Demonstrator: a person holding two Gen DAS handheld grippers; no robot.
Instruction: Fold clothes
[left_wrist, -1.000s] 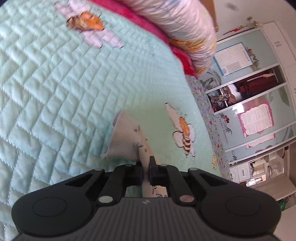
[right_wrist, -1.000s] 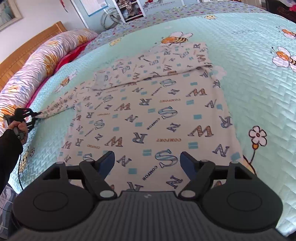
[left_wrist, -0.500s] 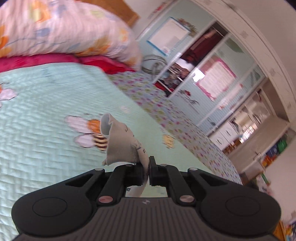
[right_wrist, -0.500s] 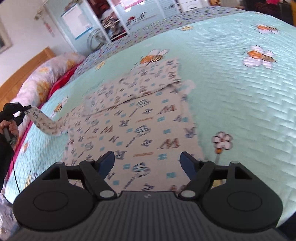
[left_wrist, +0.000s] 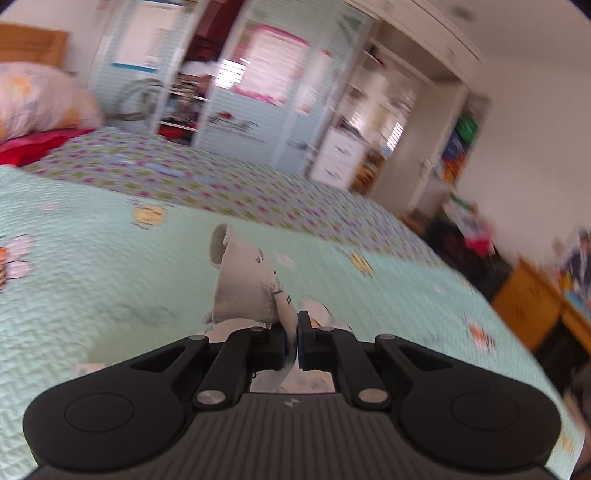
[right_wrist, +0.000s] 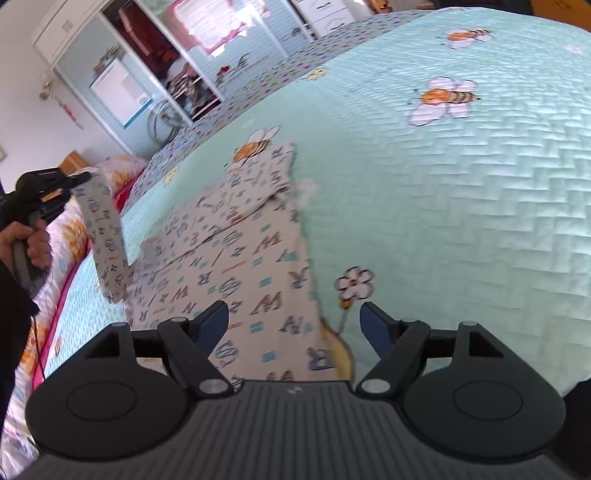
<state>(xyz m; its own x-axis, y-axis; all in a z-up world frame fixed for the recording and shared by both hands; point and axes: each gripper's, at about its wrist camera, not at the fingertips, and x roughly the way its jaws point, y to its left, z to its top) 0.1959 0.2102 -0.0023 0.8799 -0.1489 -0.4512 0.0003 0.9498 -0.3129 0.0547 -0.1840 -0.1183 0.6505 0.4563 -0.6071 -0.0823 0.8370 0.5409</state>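
A cream garment (right_wrist: 236, 254) printed with large letters lies spread on the mint quilted bedspread (right_wrist: 461, 192). My left gripper (left_wrist: 291, 332) is shut on the sleeve cuff (left_wrist: 243, 284), which sticks up in front of its black fingers. In the right wrist view that same left gripper (right_wrist: 79, 182) is at the far left, raised above the bed, and the sleeve (right_wrist: 105, 243) hangs from it down to the garment. My right gripper (right_wrist: 293, 319) stands open over the garment's near right corner, with nothing between its blue pads.
A floral pillow (left_wrist: 40, 96) and a red sheet (left_wrist: 33, 146) lie at the head of the bed. Blue-and-white wardrobes (left_wrist: 229, 92) stand beyond the far side. A wooden cabinet (left_wrist: 535, 302) is at the right. A hand (right_wrist: 27, 243) holds the left gripper's handle.
My left gripper has risen and swung over the bed with the sleeve in it, so the sleeve now hangs instead of lying flat. The right gripper drifted toward the garment's right edge, still open.
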